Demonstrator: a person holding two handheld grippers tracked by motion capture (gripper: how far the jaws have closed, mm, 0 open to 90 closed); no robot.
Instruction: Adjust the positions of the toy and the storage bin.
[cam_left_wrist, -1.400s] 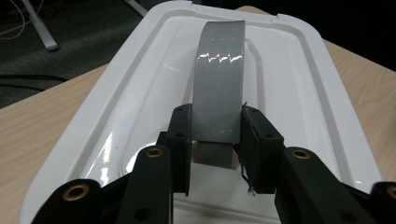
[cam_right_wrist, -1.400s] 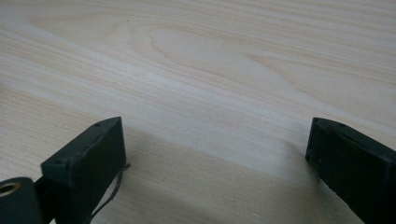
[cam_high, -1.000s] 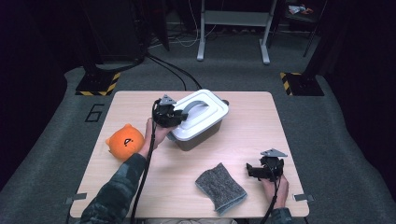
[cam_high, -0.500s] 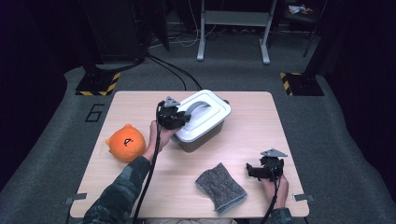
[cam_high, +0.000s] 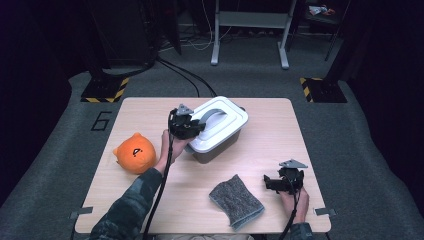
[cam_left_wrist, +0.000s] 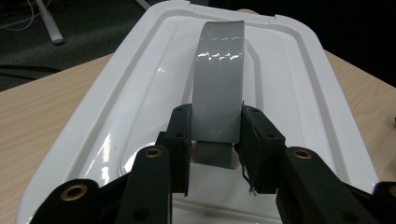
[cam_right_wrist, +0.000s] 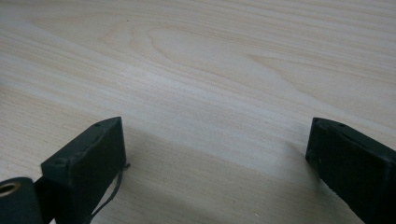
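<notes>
Left gripper (cam_left_wrist: 215, 140) is clamped on the handle (cam_left_wrist: 218, 84), probably to lift the lid (cam_left_wrist: 140, 93) straight up. Right gripper (cam_right_wrist: 215, 154) idles, jaws wide apart over table (cam_right_wrist: 210, 70).

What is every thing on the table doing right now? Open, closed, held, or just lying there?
White lid: on the box, closed.
Grey handle: gripped from both sides by the left gripper.
Left gripper: shut on the handle.
Right gripper: open, holding nothing, low over the table.
Grey cloth: lying flat, untouched.
Orange plush toy: sitting beside the left forearm, untouched.
</notes>
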